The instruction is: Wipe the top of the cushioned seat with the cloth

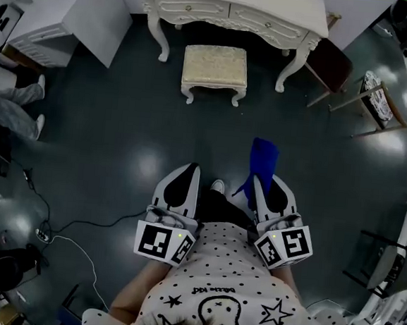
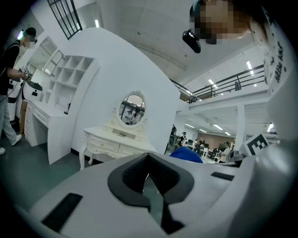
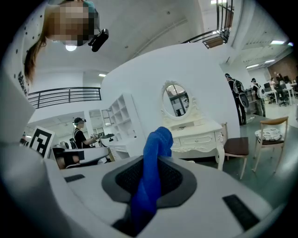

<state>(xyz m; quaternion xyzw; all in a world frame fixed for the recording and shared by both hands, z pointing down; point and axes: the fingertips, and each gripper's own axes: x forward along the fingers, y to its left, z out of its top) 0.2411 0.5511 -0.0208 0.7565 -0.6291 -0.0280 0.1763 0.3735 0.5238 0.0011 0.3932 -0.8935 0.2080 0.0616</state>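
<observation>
The cushioned stool [image 1: 215, 66] stands on the dark floor, tucked just in front of the white dressing table [image 1: 234, 9], its pale padded top bare and fully in view. Both grippers are well short of the stool, held close to the person's body. The right gripper [image 1: 262, 181] is pinching a blue cloth [image 1: 263, 160], which sticks out past its jaws toward the stool (the right gripper view shows the fabric bunched into a narrow rope between the pads). The left gripper [image 1: 189, 170] has its jaws pressed nearly together on nothing. The step in hand looks like the approach. To do it well, step up to the stool and lower the right gripper until the loose end of the cloth lies flat on the cushion. Then sweep edge to edge in overlapping passes, keeping the hard jaw tips off the upholstery.
</observation>
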